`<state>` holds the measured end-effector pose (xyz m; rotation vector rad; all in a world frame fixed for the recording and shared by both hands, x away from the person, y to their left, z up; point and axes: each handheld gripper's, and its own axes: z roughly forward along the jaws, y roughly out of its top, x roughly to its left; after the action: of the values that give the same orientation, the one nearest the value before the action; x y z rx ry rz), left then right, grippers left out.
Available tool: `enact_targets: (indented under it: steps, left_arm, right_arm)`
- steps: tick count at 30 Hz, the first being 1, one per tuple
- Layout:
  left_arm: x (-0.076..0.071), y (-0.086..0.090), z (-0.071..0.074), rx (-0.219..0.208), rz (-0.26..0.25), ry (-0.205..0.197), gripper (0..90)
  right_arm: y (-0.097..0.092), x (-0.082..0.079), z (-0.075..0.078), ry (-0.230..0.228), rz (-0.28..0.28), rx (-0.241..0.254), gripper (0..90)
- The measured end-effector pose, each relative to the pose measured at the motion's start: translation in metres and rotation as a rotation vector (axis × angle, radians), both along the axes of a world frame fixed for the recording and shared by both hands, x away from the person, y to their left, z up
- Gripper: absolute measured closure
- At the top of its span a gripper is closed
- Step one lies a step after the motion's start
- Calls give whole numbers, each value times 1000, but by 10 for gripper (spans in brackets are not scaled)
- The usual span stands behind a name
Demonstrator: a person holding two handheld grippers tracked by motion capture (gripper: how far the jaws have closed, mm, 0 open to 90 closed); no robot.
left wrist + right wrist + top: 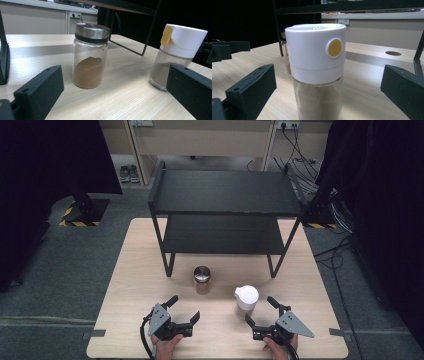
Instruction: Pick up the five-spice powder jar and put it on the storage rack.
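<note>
Two hand-held tools rest low over a pale wooden worktop (pixel 135 270), each pointed at a spice jar. The left tool (pixel 184 309) has its black jaws spread wide and grips nothing; the clear glass jar with a brushed metal lid (pixel 202 279), part filled with reddish-brown powder, stands upright on the worktop ahead of that tool and apart from it. In the left gripper view the metal-lidded jar (pixel 90 56) stands ahead of the gap between the jaws, nearer the left one, touching neither.

The right tool (pixel 261 310) is likewise spread and grips nothing. The clear glass shaker with a white plastic cap (pixel 246 300), holding pale tan powder, stands upright just ahead of its jaws, close to the tips. In the right gripper view the white-capped shaker (pixel 317 75) stands centred between the two jaws with open space on both sides, a round yellow button on its cap facing the camera.

The shaker stands to the right of the metal-lidded jar and nearer the person, the two apart. Beyond both jars a black two-tier metal shelf (pixel 222 195) stands on the far half of the worktop.
</note>
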<state>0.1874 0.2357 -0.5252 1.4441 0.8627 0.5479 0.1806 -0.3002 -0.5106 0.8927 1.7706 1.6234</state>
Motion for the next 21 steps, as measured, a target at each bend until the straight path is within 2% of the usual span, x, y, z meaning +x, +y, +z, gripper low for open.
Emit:
enact_targets:
  steps: [14, 21]
  left_arm:
    - [2, 0, 1, 1, -10, -2, 3]
    - [8, -6, 7, 38, -8, 1, 2]
  right_arm:
    - [-1, -1, -1, 3, -7, 7, 4]
    - [-1, 0, -1, 6, -8, 10, 4]
